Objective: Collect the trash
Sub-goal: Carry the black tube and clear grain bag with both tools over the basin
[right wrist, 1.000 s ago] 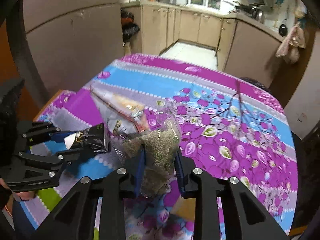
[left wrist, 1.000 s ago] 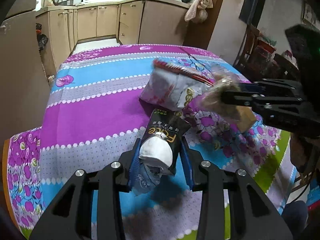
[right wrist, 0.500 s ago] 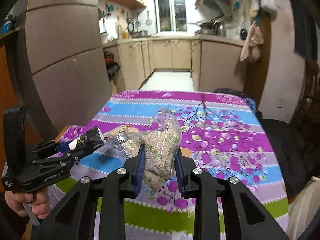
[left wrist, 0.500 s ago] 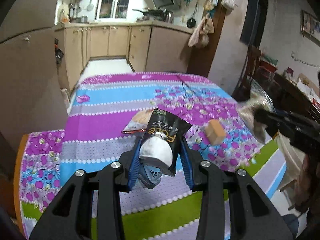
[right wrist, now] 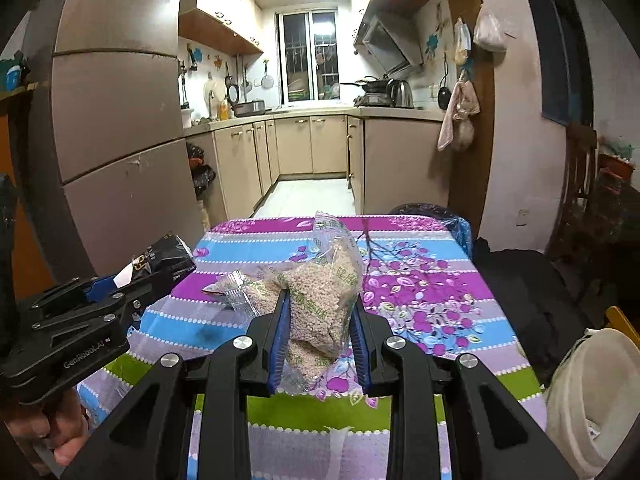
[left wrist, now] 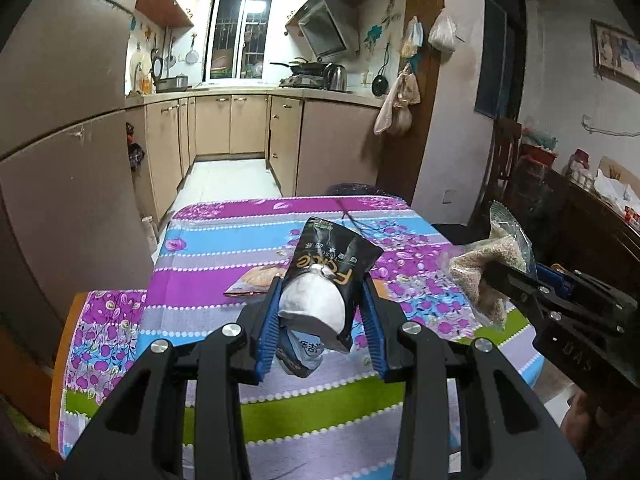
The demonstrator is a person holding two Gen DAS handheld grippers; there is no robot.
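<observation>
Up off the table, a black pouch (left wrist: pixel 334 270) sat pinched between the blue pads of the left gripper (left wrist: pixel 322 316), its long axis running up and away from the camera, the top edge leaning toward the far right and the crumpled bottom end hanging below the fingers. A white bulge showed on its near face. From the right wrist view the same pouch (right wrist: pixel 160 262) poked out of the left gripper (right wrist: pixel 132 280), pointing toward the table's far end.

Likewise, the right gripper (right wrist: pixel 320 320) was clamped on a clear bag of pellets (right wrist: pixel 320 292), which stood nearly upright, its sealed top pointing up and slightly left, its lower end drooping under the fingers. In the left wrist view that bag (left wrist: pixel 488 276) stuck out up and to the left from the right gripper (left wrist: pixel 504 280), held above the table's right edge.

Below both lay a table (left wrist: pixel 208 252) covered in a striped purple, blue and green floral cloth. A flat orange wrapper (left wrist: pixel 254 280) lay on a purple stripe near the middle, partly hidden behind the left fingers. A white bucket (right wrist: pixel 592 396) stood beside the table on the right. Beyond the far end stretched a kitchen with beige cabinets (right wrist: pixel 312 144) and a window (right wrist: pixel 308 60)
</observation>
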